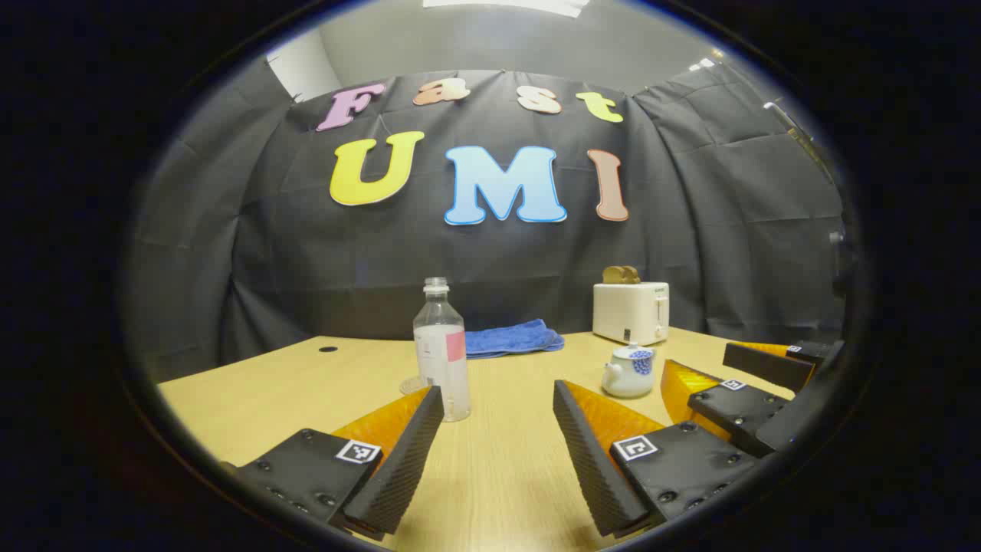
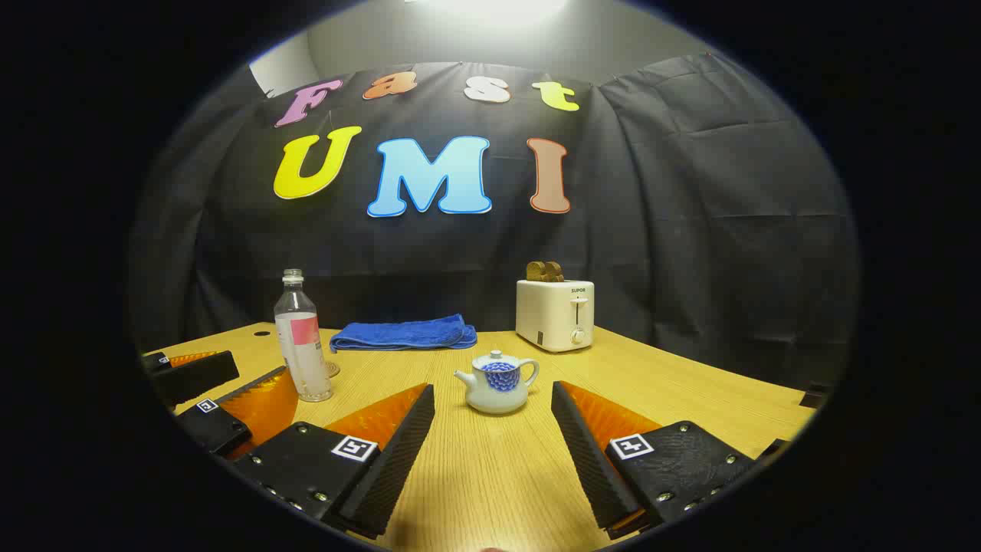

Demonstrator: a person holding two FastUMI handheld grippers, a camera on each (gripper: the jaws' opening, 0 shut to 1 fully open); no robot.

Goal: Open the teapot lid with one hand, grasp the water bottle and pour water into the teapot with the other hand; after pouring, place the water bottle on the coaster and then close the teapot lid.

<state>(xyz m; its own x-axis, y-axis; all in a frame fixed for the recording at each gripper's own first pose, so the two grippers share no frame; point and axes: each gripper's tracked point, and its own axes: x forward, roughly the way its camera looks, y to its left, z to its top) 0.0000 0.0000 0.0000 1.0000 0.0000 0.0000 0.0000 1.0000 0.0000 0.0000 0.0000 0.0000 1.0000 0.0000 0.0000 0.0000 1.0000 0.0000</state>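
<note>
A clear plastic water bottle (image 1: 442,349) (image 2: 300,345) with a pink label and no cap stands upright on the wooden table (image 1: 253,391). Just behind its base lies a small clear round piece (image 1: 410,386) (image 2: 332,369), possibly the coaster. A white teapot (image 1: 628,372) (image 2: 498,383) with a blue flower pattern stands with its lid on. My left gripper (image 1: 498,452) is open and low over the table, the bottle just beyond its left finger. My right gripper (image 2: 490,448) is open, with the teapot a short way ahead between its fingers. Each gripper appears beside the other (image 1: 697,356) (image 2: 260,372).
A folded blue towel (image 1: 510,337) (image 2: 402,333) lies at the back of the table. A white toaster (image 1: 631,310) (image 2: 553,313) with bread in its slots stands to the towel's right. A small dark hole (image 1: 328,349) marks the tabletop at far left.
</note>
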